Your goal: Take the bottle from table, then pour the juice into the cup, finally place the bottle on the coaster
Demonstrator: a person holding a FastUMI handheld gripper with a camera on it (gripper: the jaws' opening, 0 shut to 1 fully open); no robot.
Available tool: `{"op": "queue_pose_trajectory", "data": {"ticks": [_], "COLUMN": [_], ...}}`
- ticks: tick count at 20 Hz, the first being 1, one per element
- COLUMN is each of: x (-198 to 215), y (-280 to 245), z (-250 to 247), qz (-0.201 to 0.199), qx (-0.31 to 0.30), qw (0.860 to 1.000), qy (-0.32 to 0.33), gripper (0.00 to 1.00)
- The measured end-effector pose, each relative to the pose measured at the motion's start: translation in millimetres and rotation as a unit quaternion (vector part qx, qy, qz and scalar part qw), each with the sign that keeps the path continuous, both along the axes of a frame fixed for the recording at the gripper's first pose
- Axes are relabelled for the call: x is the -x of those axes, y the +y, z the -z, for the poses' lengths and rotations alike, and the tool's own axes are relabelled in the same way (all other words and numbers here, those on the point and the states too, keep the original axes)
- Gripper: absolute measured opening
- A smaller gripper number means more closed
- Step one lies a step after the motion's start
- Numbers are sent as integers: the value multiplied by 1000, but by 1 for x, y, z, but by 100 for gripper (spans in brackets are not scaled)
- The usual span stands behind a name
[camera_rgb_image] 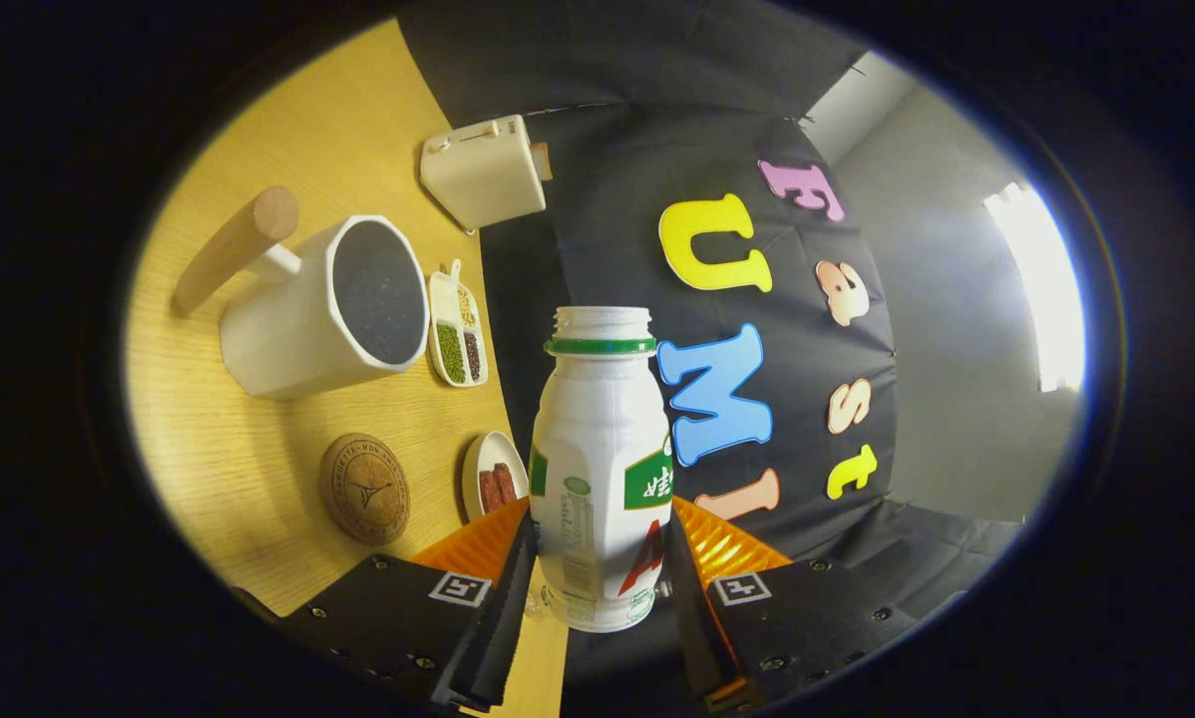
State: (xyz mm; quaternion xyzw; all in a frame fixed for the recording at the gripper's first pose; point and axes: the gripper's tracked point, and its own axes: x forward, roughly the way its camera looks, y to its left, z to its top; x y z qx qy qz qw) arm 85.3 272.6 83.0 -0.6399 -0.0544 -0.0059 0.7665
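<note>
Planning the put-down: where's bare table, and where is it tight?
Gripper shut on the bottle. Bare wood lies between cup and coaster, and beyond the cup's handle toward the white box. Crowded along the table edge: divided dish, small plate.

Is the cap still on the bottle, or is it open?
Open. The bottle, clamped between the gripper's fingers, shows bare neck threads above its green ring, with no cap on top. Whether juice remains inside, I cannot tell.

Wooden table (pixel 258 469), black cloth wall (pixel 597 199), bright window (pixel 1041 289).
</note>
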Motion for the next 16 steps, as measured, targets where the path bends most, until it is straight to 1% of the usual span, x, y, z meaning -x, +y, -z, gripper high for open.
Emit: {"op": "queue_pose_trajectory", "data": {"ticks": [9,16], "x": [2,2], "y": [3,15], "z": [-8,-16], "qz": [9,4], "qx": [80,110], "qw": [997,993], "qy": [-19,-30], "gripper": [66,66]}}
